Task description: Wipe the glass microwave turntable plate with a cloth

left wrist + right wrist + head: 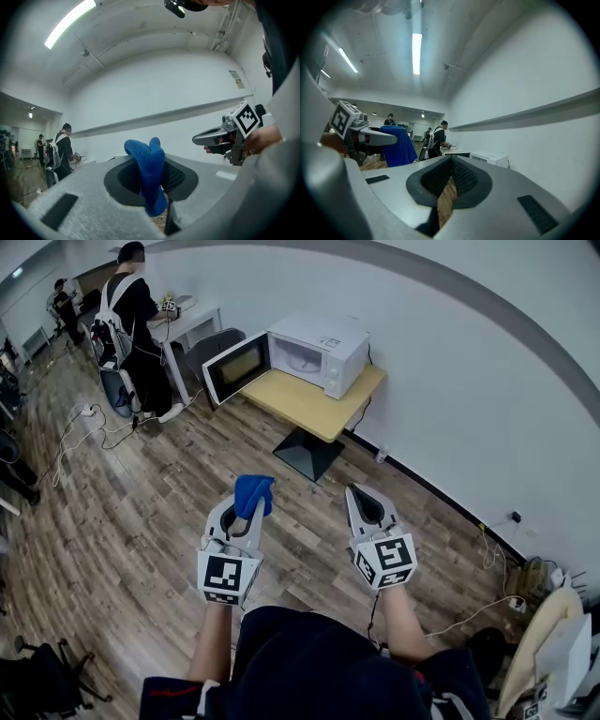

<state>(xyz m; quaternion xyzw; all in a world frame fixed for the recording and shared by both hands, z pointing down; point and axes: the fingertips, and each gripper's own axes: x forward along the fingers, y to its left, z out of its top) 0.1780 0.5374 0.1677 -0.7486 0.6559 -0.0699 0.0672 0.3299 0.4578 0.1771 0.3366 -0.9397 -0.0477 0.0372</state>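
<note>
Open office or lab room. Wood floor [141,521], loose cables [80,432], white desk [192,324], people standing. Microwave [314,352] on a small desk [319,404].

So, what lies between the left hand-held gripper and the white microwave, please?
Bare wood-plank floor, then the pale wooden table bearing it, as the head view shows.

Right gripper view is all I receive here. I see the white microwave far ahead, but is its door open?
Observer: Yes. In the head view the microwave stands on a wooden table, its door swung open toward the view's left.
Operator: And the blue cloth, is it truly clamped?
Observer: In the left gripper view the left gripper has its tongs shut on the blue cloth, which sticks up above them.
Operator: Is the glass plate inside?
Observer: The head view shows the cavity pale and bright, but too small to make out a plate.
</note>
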